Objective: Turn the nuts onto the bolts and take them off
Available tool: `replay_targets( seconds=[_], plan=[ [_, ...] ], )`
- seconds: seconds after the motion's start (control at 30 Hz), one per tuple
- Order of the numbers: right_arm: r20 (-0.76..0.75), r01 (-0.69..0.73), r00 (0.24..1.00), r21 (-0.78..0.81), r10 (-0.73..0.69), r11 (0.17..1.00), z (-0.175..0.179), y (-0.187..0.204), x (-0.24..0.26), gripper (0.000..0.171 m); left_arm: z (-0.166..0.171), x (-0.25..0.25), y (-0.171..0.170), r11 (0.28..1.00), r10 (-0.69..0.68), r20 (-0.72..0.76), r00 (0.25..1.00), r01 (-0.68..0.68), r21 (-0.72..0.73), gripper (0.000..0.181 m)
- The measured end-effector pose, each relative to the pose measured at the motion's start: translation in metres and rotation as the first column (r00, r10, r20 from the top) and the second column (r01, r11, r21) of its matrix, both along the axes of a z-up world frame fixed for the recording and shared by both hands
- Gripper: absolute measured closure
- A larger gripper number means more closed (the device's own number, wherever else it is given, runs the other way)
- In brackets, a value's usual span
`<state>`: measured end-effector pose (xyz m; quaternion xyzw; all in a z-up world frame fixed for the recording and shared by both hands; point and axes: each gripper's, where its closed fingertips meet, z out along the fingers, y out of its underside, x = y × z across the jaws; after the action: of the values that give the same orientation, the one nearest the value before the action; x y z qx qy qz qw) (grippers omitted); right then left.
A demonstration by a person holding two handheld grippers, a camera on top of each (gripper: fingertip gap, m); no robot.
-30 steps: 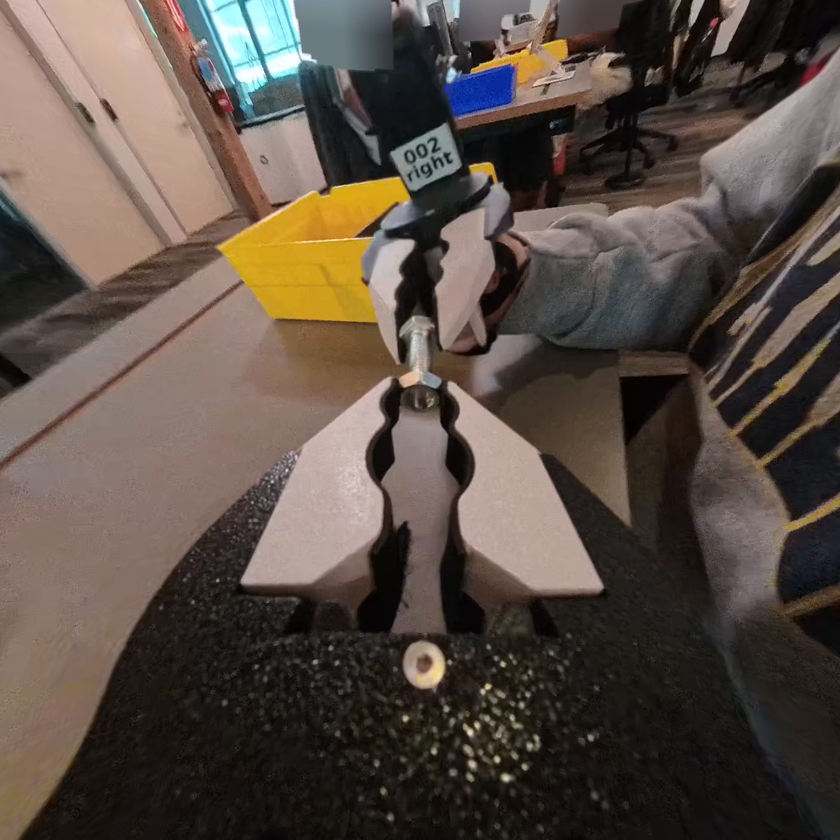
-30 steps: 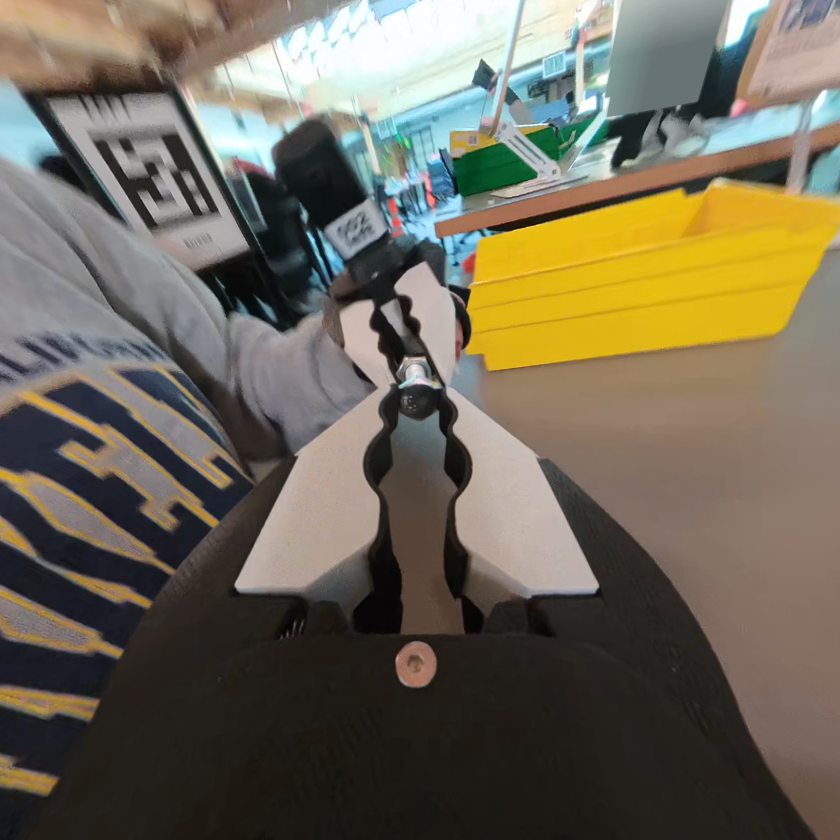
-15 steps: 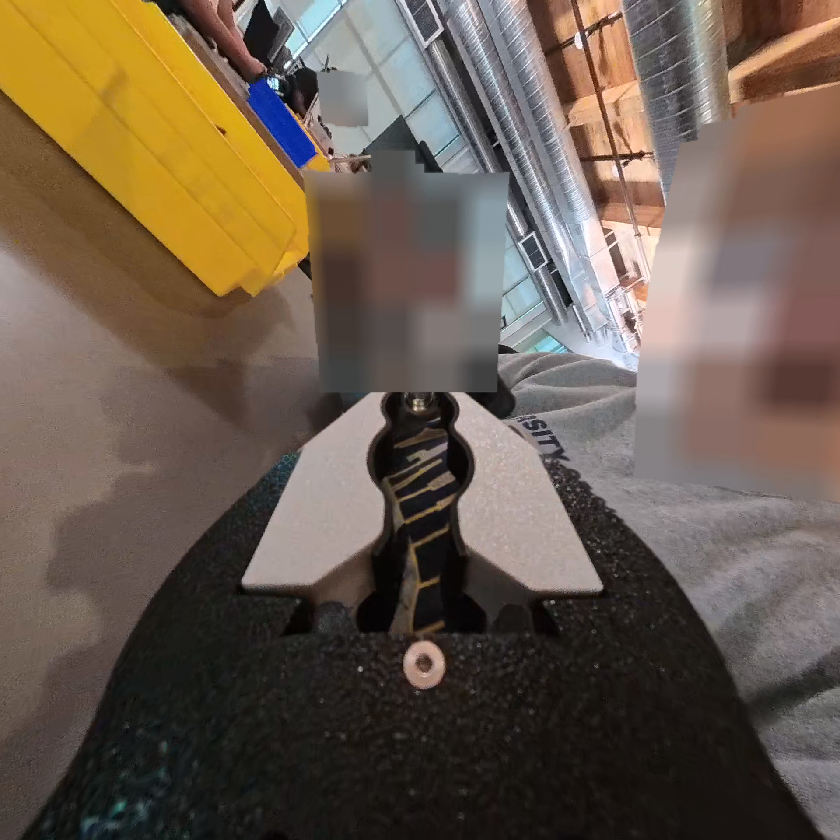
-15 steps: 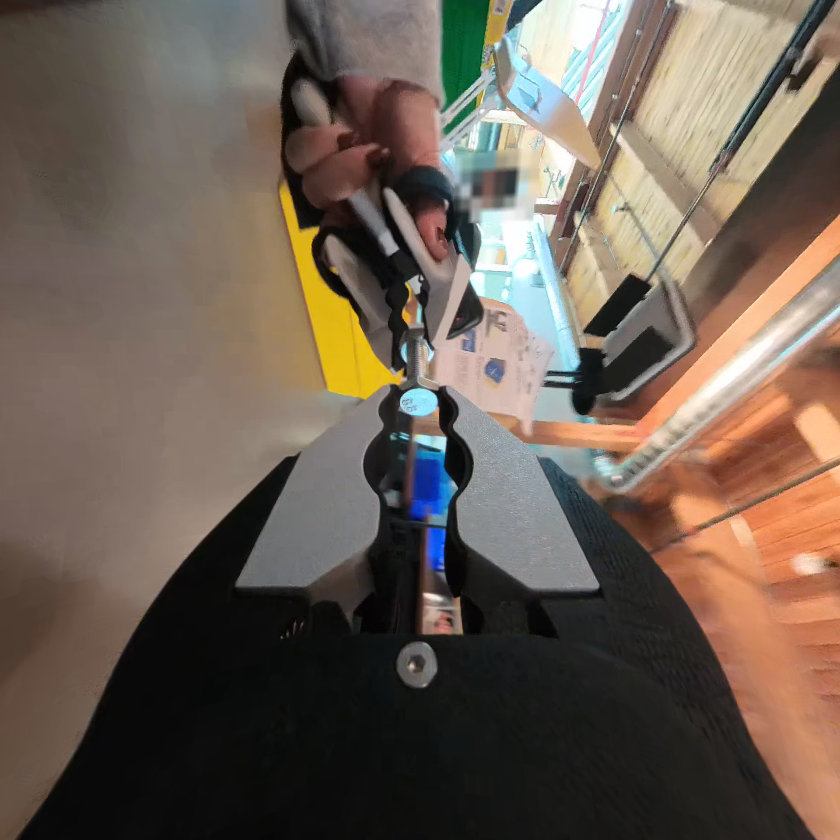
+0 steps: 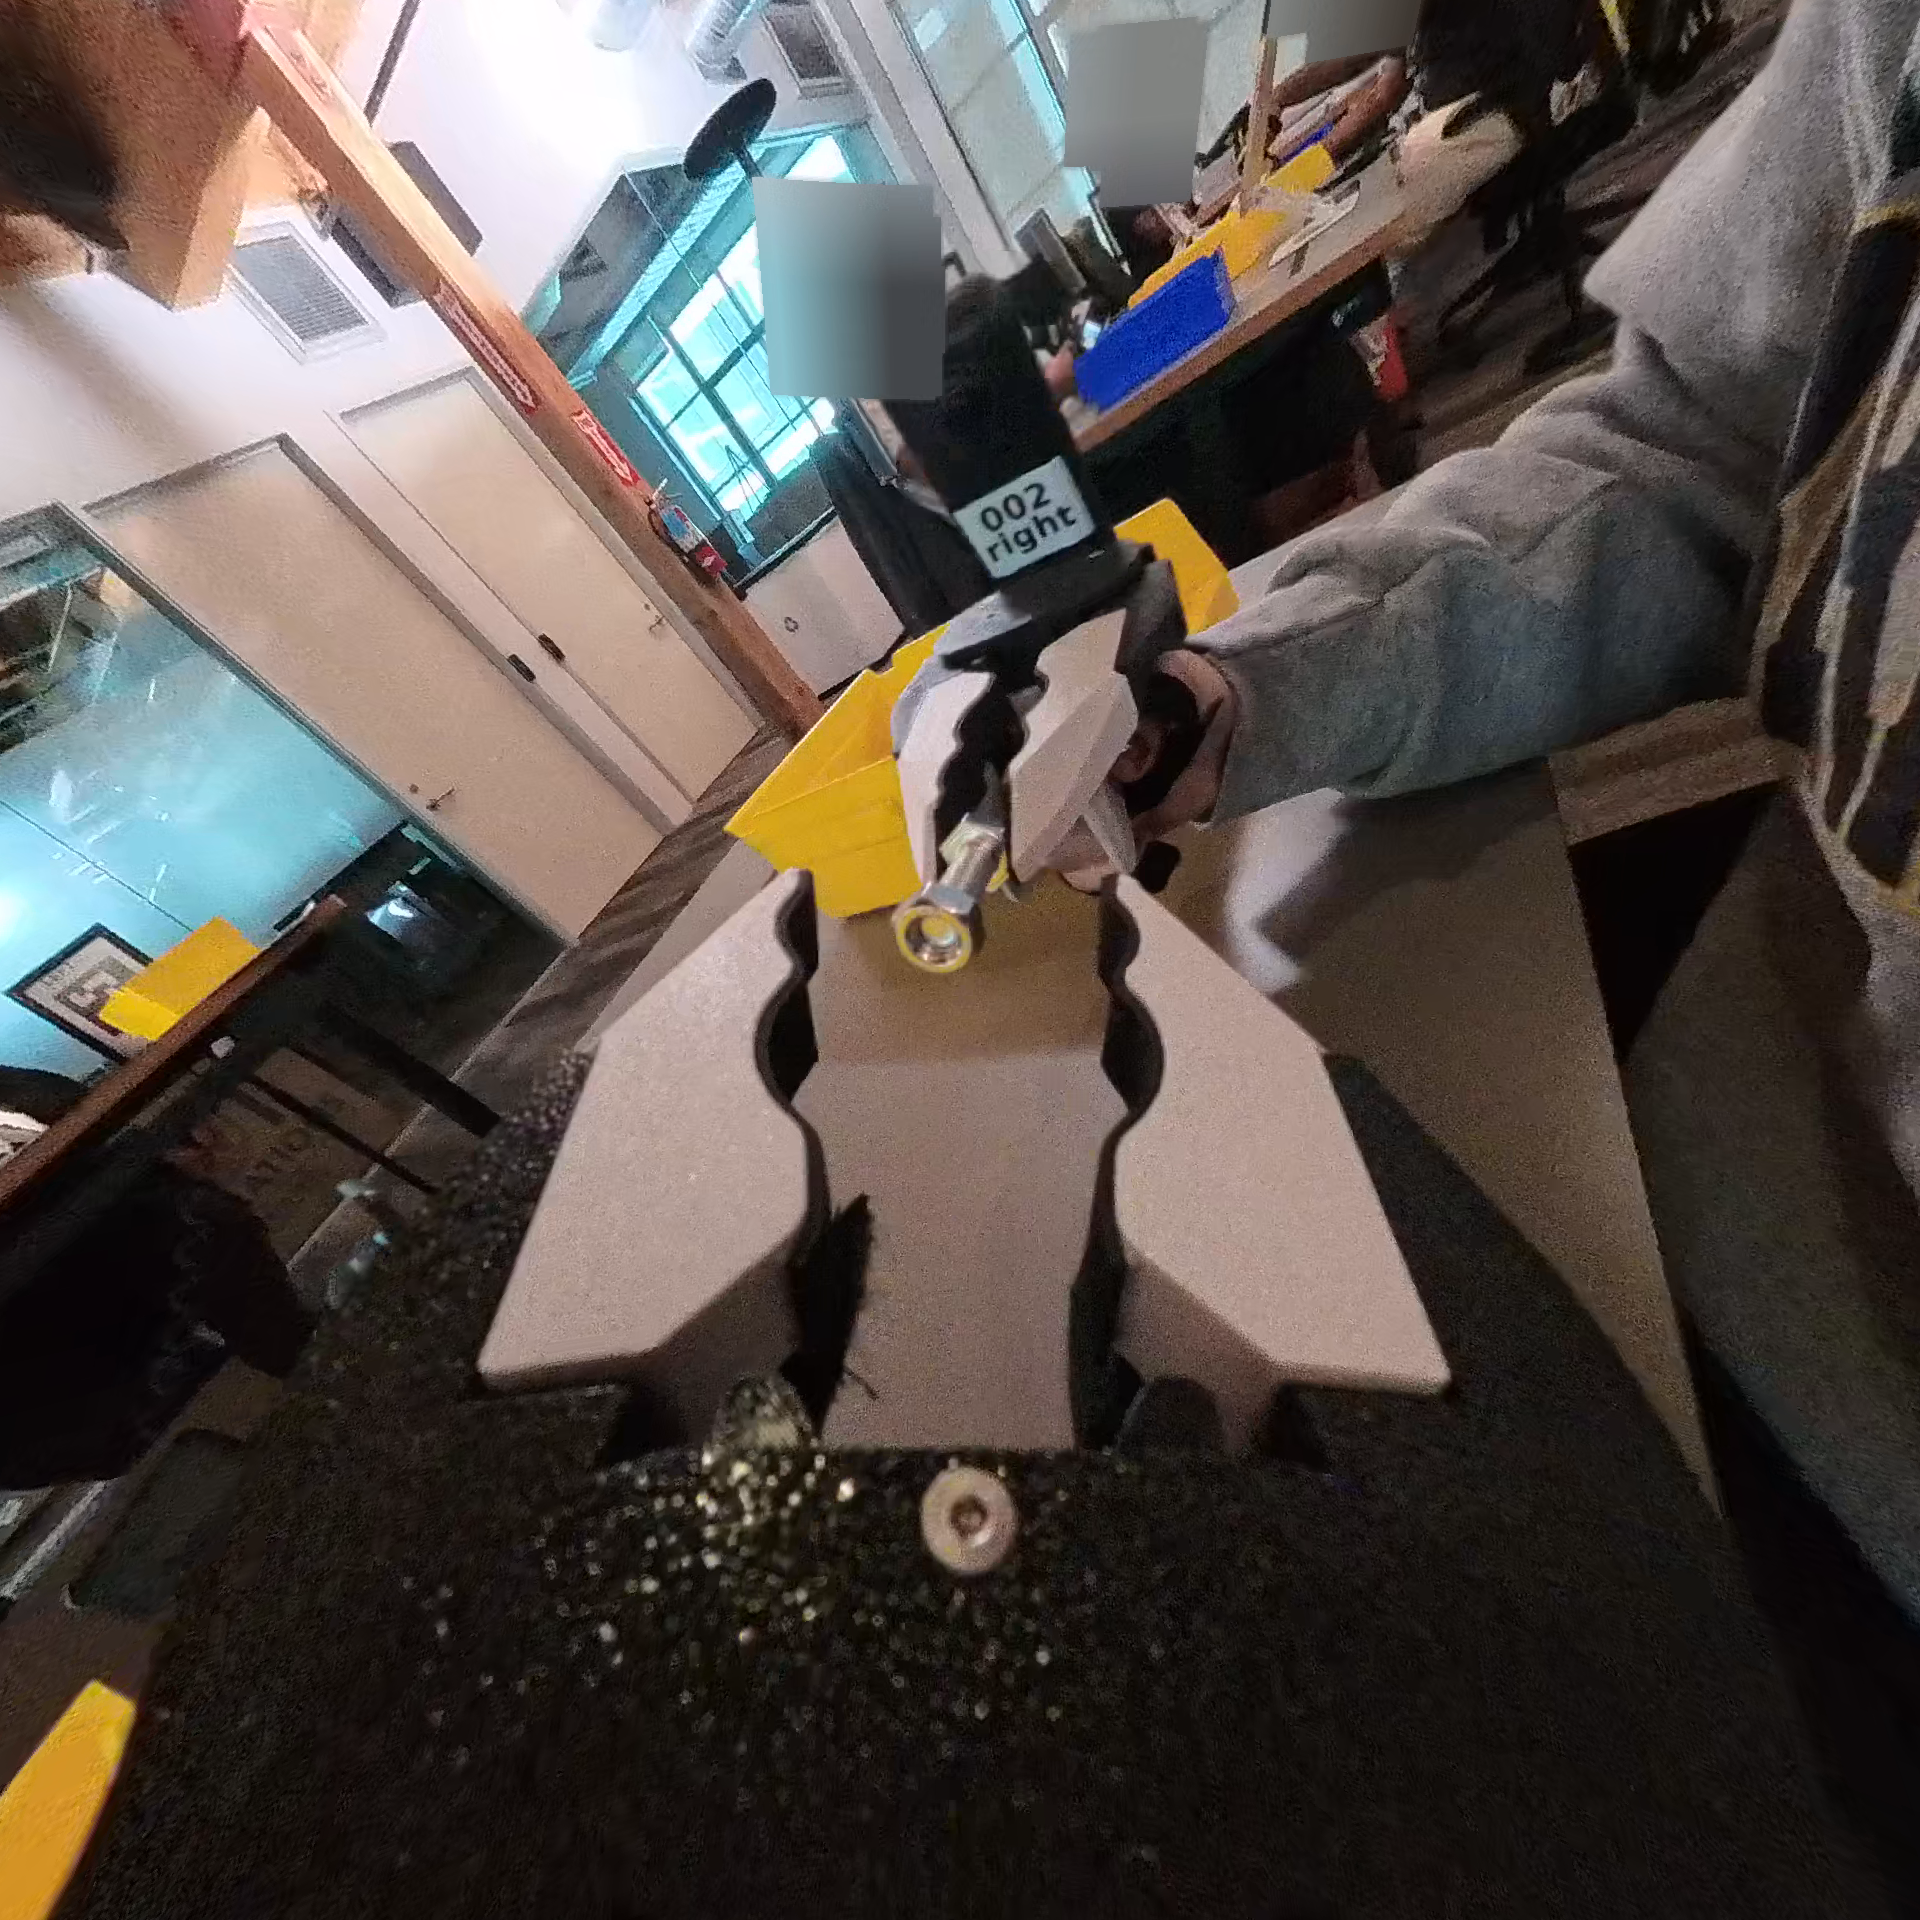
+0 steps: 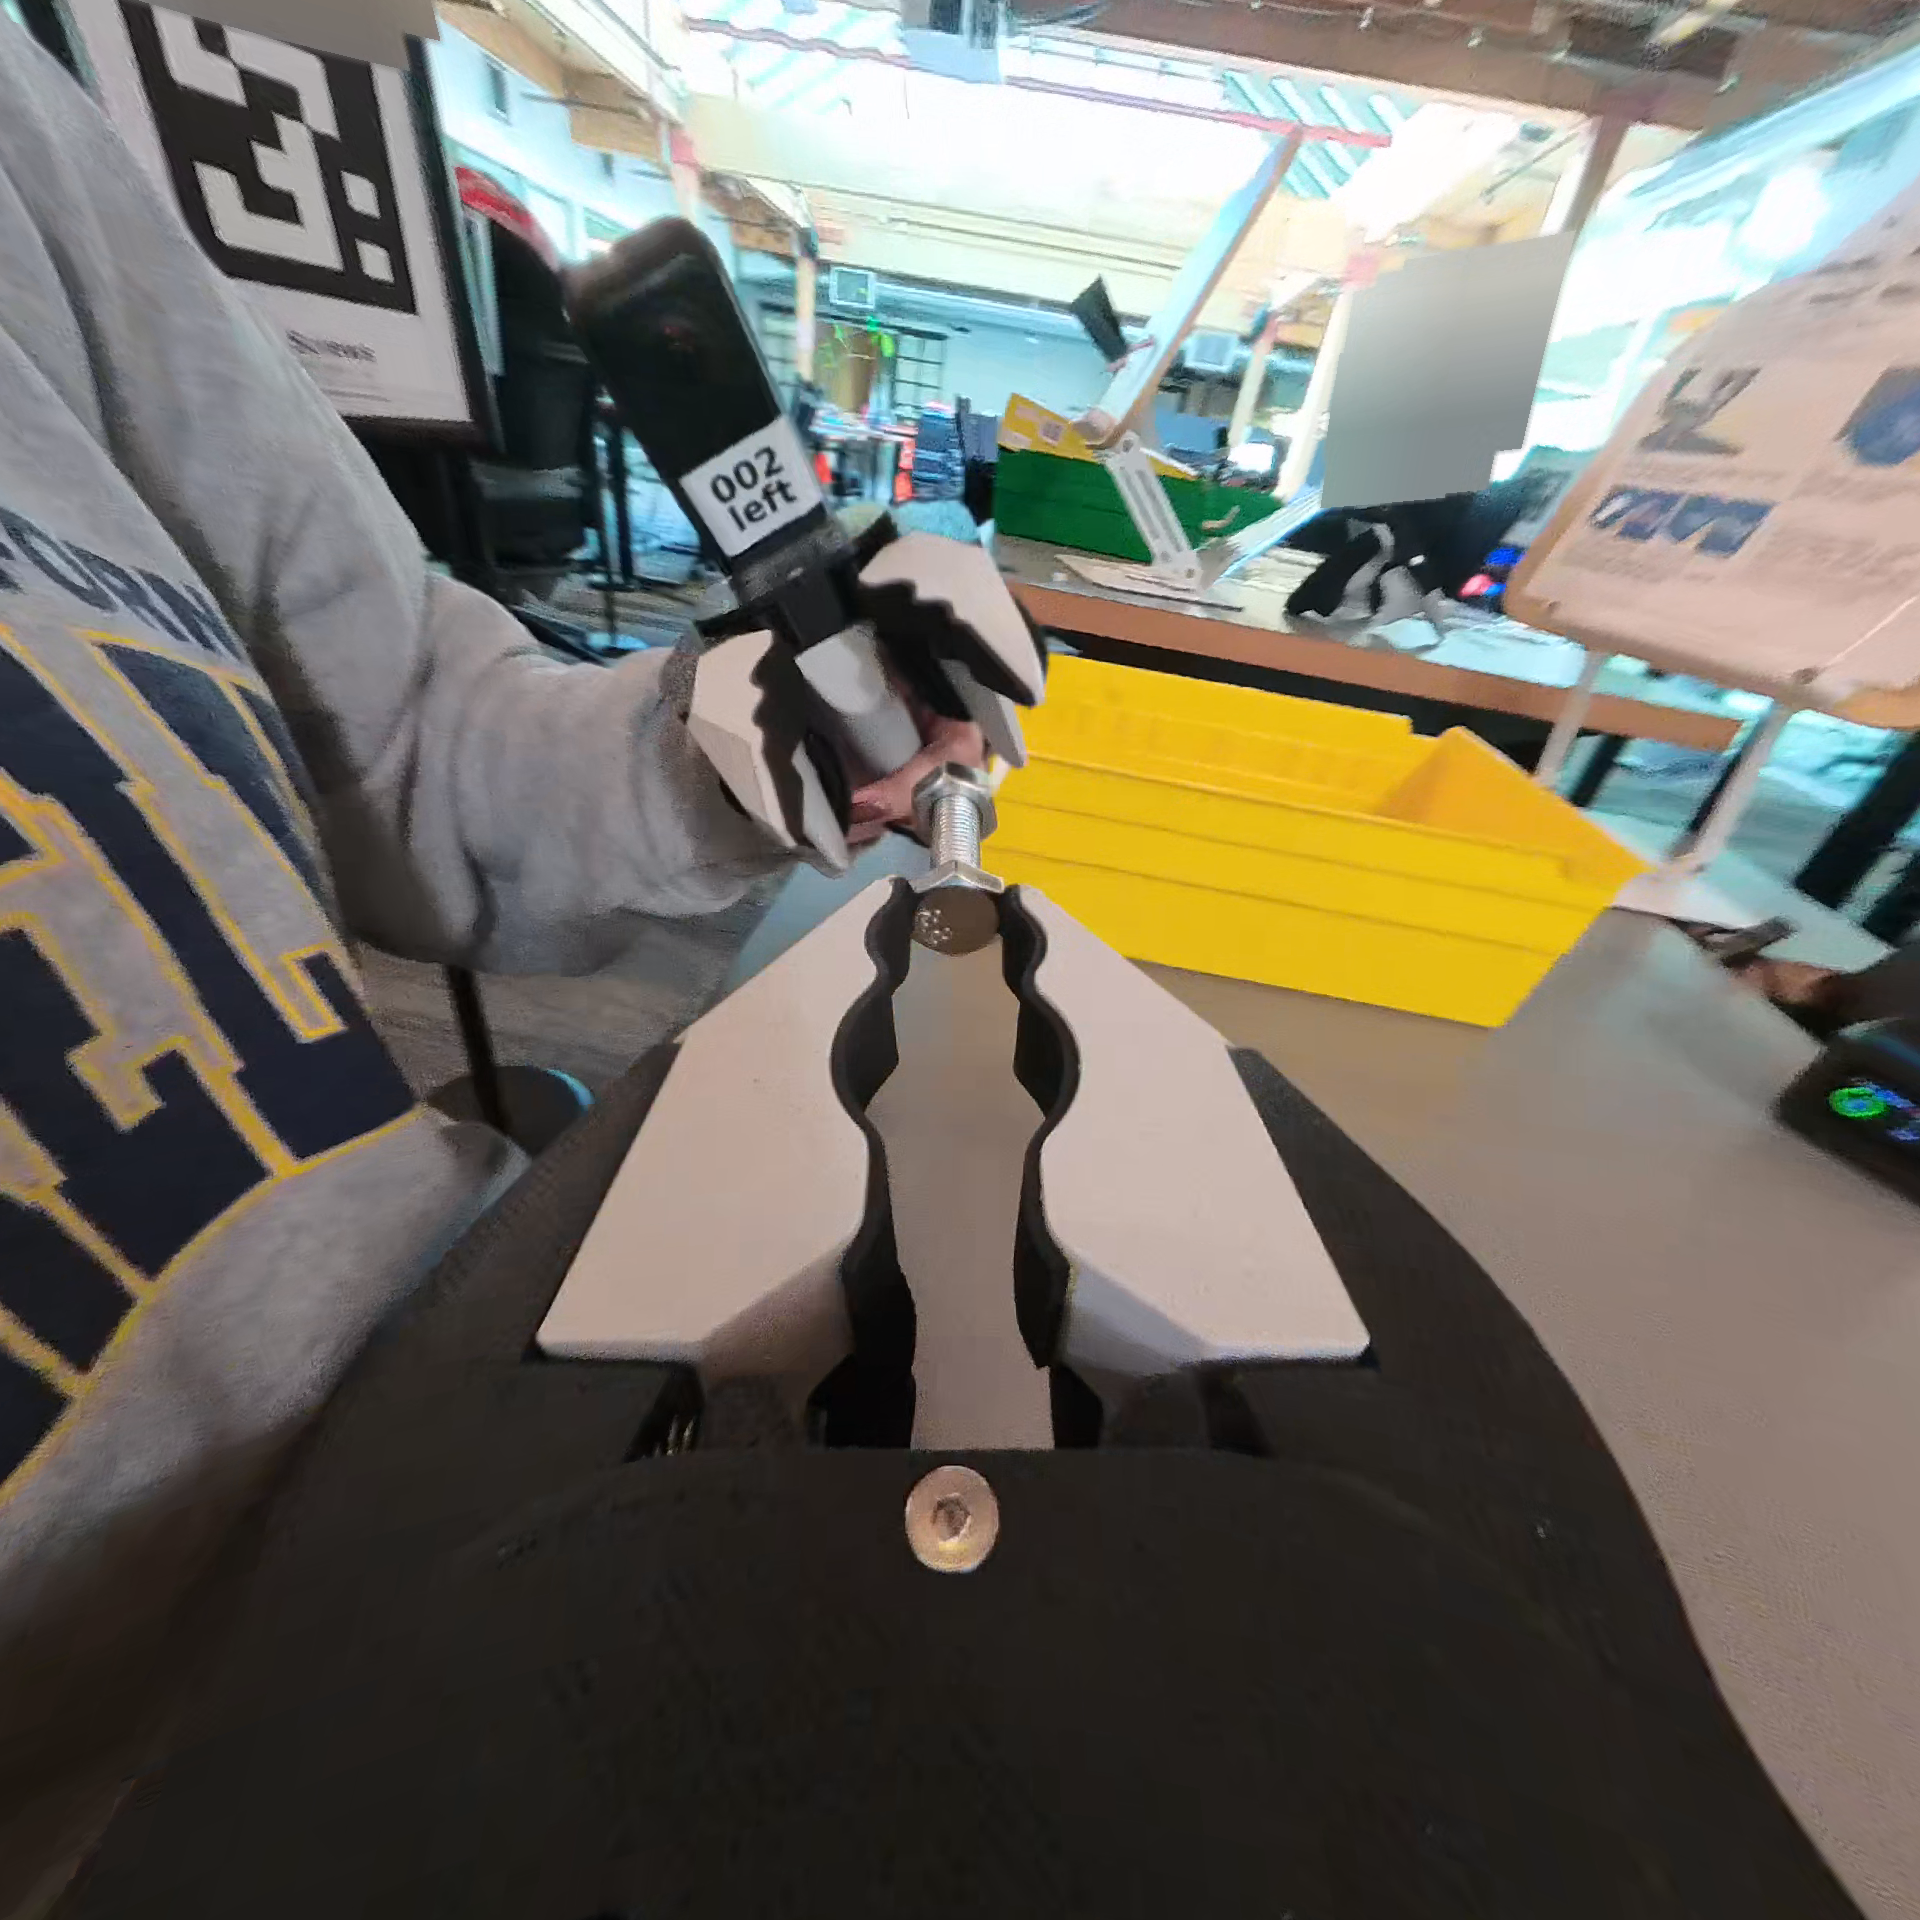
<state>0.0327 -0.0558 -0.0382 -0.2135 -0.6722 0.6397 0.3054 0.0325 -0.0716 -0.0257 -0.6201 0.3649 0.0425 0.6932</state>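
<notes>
A steel bolt sticks out of my right gripper, which is shut on its hex head. A nut sits on the bolt's far end. In the left wrist view the nut faces me, just ahead of my left gripper. That gripper is open, with wide jaws on either side of the nut, not touching it. The right gripper holds the bolt pointed at me. In the right wrist view the open left gripper straddles the nut.
A yellow bin stands on the tan table behind the grippers and also shows in the left wrist view. A small device with a lit screen lies at the right. A person's grey sleeves are close by. Less than 4 cm separates the two grippers' tips.
My left gripper was shut on the nut. It rolled with the nut, then let go and opened wide. My right gripper has kept hold of the bolt head.
</notes>
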Motion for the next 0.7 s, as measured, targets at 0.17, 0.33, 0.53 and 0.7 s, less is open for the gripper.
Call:
replay_targets(
  seconds=[0.17,0.33,0.53,0.7],
  plan=[
    [0.024,-0.087,0.996,-0.055,0.089,0.995,0.002,-0.009,0.006,0.155,-0.022,0.009,0.004,0.996,-0.023,-0.084,0.996,0.015,-0.093,0.132],
    [0.008,-0.117,0.993,-0.102,0.119,0.988,0.010,-0.008,0.011,0.156,-0.045,-0.002,0.012,0.987,0.062,-0.181,0.982,-0.087,-0.135,0.127],
    [0.092,-0.117,0.988,-0.094,0.125,0.989,-0.005,-0.005,0.006,0.155,-0.010,0.020,-0.002,0.999,-0.005,-0.174,0.985,0.011,0.034,0.125],
    [0.050,-0.175,0.982,-0.136,0.183,0.975,0.007,-0.011,0.014,0.155,-0.056,-0.002,0.013,0.977,0.030,-0.187,0.982,-0.069,-0.204,0.125]
  ],
)
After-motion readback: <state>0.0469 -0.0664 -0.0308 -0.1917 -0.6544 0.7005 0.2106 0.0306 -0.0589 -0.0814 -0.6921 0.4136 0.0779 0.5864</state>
